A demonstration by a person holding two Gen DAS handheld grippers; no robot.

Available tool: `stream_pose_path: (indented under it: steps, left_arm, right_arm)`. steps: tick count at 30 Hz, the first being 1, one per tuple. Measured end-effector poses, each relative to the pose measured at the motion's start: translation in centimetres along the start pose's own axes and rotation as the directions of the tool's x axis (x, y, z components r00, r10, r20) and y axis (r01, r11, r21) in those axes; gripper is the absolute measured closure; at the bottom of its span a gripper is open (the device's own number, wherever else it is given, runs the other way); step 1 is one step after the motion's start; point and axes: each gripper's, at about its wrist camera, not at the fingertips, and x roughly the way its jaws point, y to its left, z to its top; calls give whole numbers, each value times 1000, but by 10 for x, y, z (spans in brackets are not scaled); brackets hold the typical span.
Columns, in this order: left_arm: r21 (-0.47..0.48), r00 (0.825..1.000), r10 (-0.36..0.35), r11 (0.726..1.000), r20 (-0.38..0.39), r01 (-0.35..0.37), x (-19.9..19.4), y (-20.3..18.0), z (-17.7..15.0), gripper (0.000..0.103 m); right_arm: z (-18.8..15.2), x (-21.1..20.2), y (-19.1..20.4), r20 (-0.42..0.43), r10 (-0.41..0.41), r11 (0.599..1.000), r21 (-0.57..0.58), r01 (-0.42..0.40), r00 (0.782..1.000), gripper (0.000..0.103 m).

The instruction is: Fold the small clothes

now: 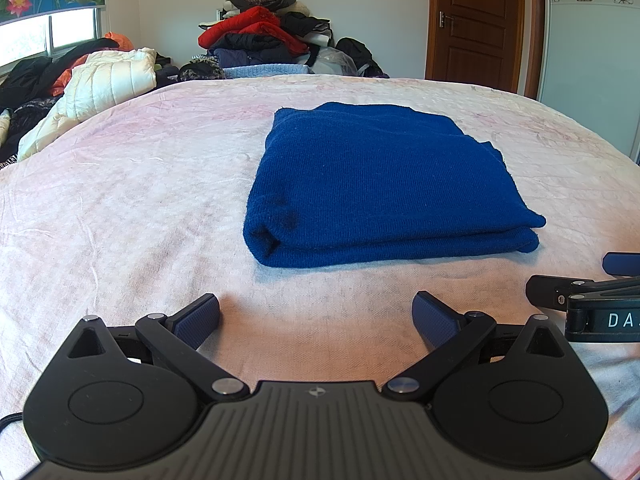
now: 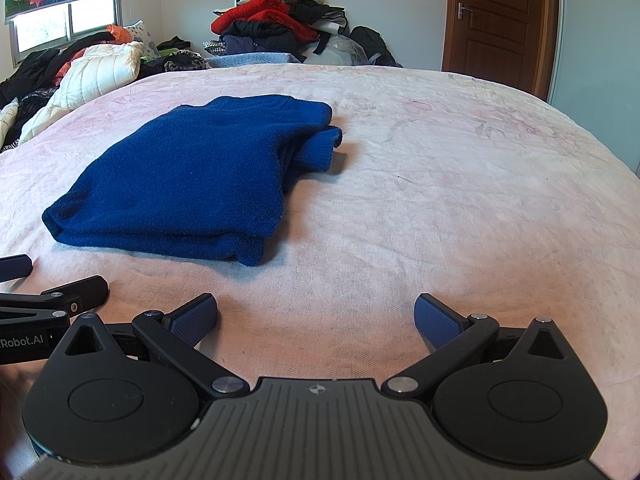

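The blue sweater lies on the bed as a flat, layered rectangle, just ahead of both grippers and touching neither. The left gripper sits low over the sheet with its fingers spread wide and nothing between them; the right gripper is the same, spread and empty, off the sweater's right side. The two grippers are side by side, near each other.

By the look of it the folding is nearly or fully done. The one flaw shows in the right wrist view: a cuff pokes out from between the layers at the far right corner. If a step remains, it is likely tucking that in or making one more fold.

To do it well, the right gripper should pinch only the cuff, not the layers above, and slide it inward while the left gripper presses lightly on the top layer so the stack does not shift. The knit is thick and soft, so it may spring back; smooth it flat after.
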Motion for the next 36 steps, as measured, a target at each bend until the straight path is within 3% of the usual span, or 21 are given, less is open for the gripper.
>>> stream_pose_path:
  steps: [22, 36]
  left_arm:
    - [-3, 1000, -1, 1000, -5, 1, 0, -1, 0, 0]
    - [-9, 999, -5, 1000, -48, 5, 3, 0, 6, 0]
  right_arm:
    - [0, 0, 0, 0, -1, 1000, 0, 1, 1000, 1]
    - [0, 0, 0, 0, -1, 1000, 0, 1, 1000, 1]
